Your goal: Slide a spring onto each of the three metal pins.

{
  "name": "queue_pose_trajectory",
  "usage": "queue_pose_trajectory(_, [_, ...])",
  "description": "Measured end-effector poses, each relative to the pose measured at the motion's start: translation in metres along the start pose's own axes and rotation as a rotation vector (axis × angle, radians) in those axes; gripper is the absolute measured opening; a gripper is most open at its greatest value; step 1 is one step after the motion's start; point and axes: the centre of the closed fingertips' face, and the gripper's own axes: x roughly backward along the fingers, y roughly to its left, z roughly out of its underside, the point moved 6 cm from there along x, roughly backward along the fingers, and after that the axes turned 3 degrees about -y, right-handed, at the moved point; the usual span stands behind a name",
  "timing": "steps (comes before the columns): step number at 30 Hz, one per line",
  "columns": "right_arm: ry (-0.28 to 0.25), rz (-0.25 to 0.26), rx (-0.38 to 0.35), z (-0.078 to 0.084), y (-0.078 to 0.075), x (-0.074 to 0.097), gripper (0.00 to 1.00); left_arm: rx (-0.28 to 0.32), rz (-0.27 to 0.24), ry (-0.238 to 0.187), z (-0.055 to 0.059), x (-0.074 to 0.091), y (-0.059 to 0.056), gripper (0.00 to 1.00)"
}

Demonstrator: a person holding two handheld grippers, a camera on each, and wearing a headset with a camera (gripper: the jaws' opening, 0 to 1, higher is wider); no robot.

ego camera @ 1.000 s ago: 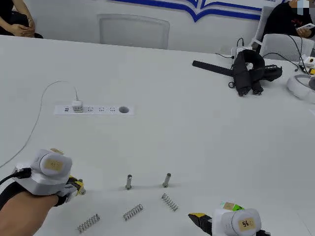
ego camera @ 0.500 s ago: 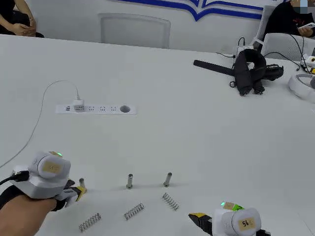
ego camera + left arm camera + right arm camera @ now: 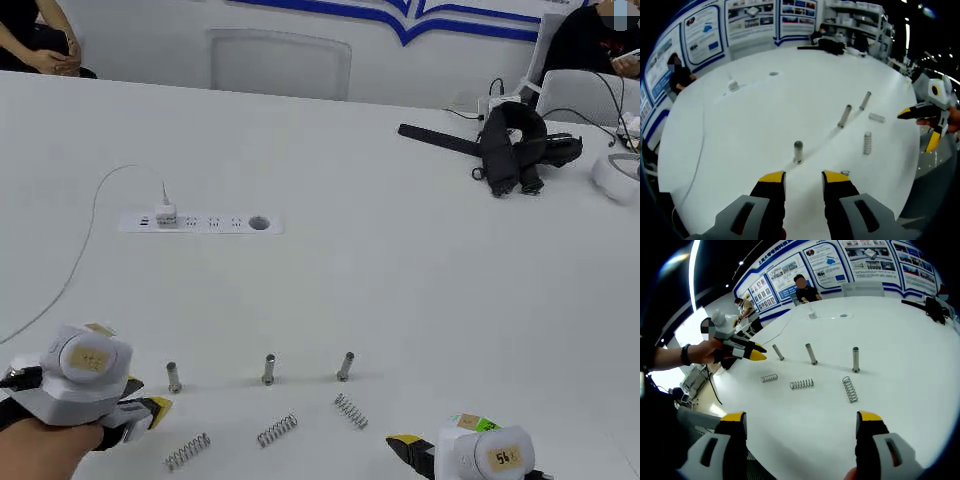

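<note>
The left spring [image 3: 187, 452], middle spring [image 3: 277, 430] and right spring [image 3: 350, 411] lie flat on the bench [image 3: 420, 290], each just on the near side of a pin. The left pin [image 3: 173, 377], middle pin [image 3: 268, 369] and right pin [image 3: 345, 366] stand upright in a row, none with a spring on it. In the head view the long axes of the left and middle springs run from near-left to far-right, while the right spring's runs from far-left to near-right; each pin's long axis points up off the bench. The left gripper [image 3: 804, 176] hovers just short of the left pin, its jaws a narrow gap apart with nothing between them. The right gripper [image 3: 801, 417] hangs by the bench's near edge, jaws spread wide and empty, with the right spring ahead of it. The step in hand looks to be picking up a first spring. To do it well, the jaws should probably close across the coil near one end, lightly enough not to crush it. The spring then needs turning upright and lining up over the pin's top before it is lowered, since a sideways knock may tip so thin a pin.
</note>
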Motion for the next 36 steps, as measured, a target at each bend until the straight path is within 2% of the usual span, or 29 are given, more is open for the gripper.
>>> queue_pose_trajectory(6, [-0.003,0.0,-0.001,0.0,0.0,0.0,0.92,0.003,0.014,-0.006,0.008,0.008,-0.006,0.33])
queue_pose_trajectory(19, [0.002,-0.004,0.005,0.0,0.0,-0.003,0.92,0.053,0.032,-0.009,0.028,0.021,-0.013,0.44])
queue_pose_trajectory(29, [0.003,-0.011,0.005,0.0,0.003,-0.006,0.92,0.066,0.041,-0.024,0.037,0.031,-0.019,0.53])
queue_pose_trajectory(32, [0.005,-0.011,0.006,0.0,0.002,-0.006,0.92,0.066,0.04,-0.02,0.044,0.034,-0.021,0.58])
queue_pose_trajectory(36, [0.006,-0.009,0.005,0.002,0.001,-0.006,0.92,0.067,0.046,-0.019,0.053,0.04,-0.023,0.6])
